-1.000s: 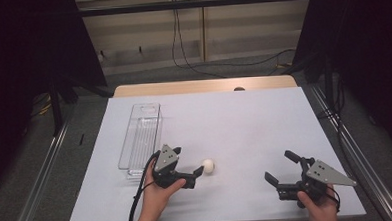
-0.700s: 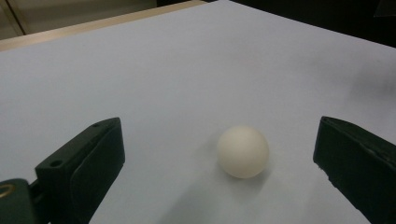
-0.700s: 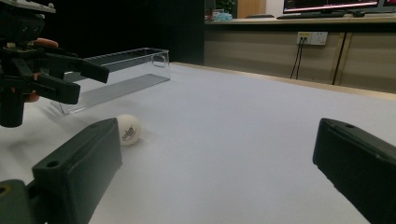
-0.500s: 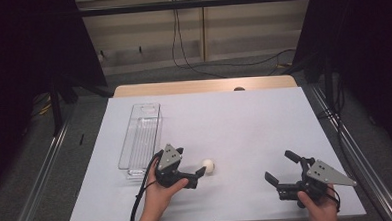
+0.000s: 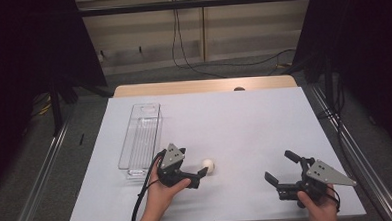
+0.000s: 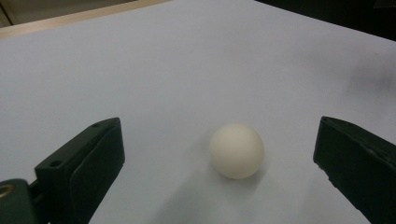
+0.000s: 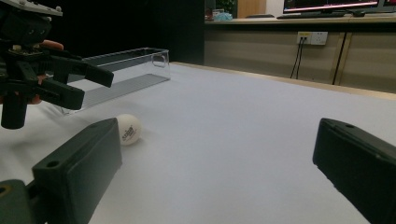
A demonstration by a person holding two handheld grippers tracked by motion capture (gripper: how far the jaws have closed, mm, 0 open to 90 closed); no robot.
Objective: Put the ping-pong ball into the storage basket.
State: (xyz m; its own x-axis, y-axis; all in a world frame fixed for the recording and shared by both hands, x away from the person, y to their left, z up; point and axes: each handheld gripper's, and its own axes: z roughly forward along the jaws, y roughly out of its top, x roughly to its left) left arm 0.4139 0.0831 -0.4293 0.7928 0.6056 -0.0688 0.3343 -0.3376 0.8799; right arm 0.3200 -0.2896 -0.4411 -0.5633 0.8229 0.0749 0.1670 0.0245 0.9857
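— Jaws on the left gripper (image 5: pixel 199 178) stand wide apart, and the small white plastic ball (image 6: pixel 236 150) sits on the white table sheet (image 5: pixel 244 123) between them, nearer the far jaw as the left gripper view shows it. What would make the grab clean?

— Centre it first, I'd say. Slide the gripper sideways until the ball lies midway, keep the jaws low to the sheet, then close slowly so both pads meet it at its widest part. A ball pinched off-centre or too high will likely squirt out and roll.

— And the right gripper (image 5: pixel 282 176)?

— Open too, jaws spread, holding nothing, resting near the front edge well apart from the ball. From its view the ball (image 7: pixel 128 129) lies off to its left, just in front of the left gripper (image 7: pixel 70 79).

— Which way does the ball point?

— None, really: it's round, so no long axis. Small dark print faces the right gripper. The long clear plastic tray (image 5: pixel 141 138) beside the left hand (image 5: pixel 160 194) runs lengthwise away from the person, and looks empty.
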